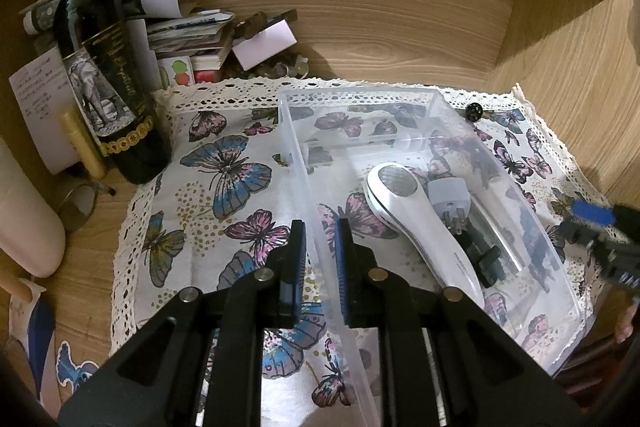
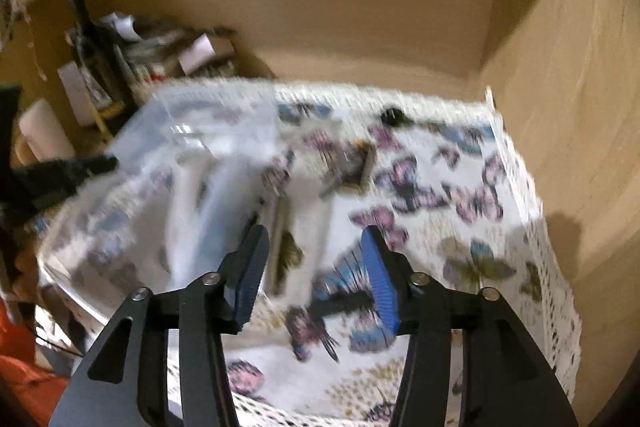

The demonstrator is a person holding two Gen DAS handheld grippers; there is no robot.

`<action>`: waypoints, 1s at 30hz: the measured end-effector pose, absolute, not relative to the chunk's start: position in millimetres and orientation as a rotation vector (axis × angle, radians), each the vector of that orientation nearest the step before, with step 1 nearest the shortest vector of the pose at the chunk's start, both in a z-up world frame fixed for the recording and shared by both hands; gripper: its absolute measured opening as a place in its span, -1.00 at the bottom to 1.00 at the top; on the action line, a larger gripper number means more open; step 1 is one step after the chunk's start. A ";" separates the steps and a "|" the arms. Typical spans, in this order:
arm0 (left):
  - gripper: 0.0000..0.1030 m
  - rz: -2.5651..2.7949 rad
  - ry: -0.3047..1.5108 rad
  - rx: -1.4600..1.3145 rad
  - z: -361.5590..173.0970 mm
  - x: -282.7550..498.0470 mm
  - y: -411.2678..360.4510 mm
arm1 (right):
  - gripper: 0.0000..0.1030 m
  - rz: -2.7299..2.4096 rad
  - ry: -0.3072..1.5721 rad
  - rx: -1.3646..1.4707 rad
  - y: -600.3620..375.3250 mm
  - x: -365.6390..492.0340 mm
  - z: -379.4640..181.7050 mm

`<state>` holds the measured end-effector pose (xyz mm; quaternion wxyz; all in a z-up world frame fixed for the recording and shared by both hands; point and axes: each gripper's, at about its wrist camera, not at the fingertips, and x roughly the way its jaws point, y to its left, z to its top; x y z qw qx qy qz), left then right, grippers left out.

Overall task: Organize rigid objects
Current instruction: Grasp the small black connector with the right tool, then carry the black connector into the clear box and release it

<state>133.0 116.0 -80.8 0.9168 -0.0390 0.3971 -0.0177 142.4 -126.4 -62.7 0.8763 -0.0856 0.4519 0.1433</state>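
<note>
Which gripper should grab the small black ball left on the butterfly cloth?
Right: the right gripper is open, empty, on the small black ball's side. The left gripper straddles the clear plastic bin's wall.

Both wrist views look down and forward, close over the butterfly cloth (image 1: 224, 163); shared: clear bin (image 1: 400, 99), wood back wall (image 2: 380, 27)

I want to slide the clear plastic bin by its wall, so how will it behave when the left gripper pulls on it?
The clear plastic bin looks thin-walled, so the wall probably flexes between the left gripper jaws. It seems light and may drag the butterfly cloth. The white handheld device inside could shift.
</note>
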 end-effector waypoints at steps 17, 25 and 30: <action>-0.72 -0.019 0.815 -0.066 -80.9 129.5 112.3 | -0.07 0.274 1.068 -0.206 -138.5 151.5 -112.1; -0.73 -0.025 0.820 -0.063 -82.4 130.4 112.2 | -0.19 0.269 1.036 -0.209 -138.9 150.2 -106.5; -0.73 -0.027 0.821 -0.063 -83.7 130.6 111.8 | -0.19 0.284 0.969 -0.195 -133.1 149.0 -82.7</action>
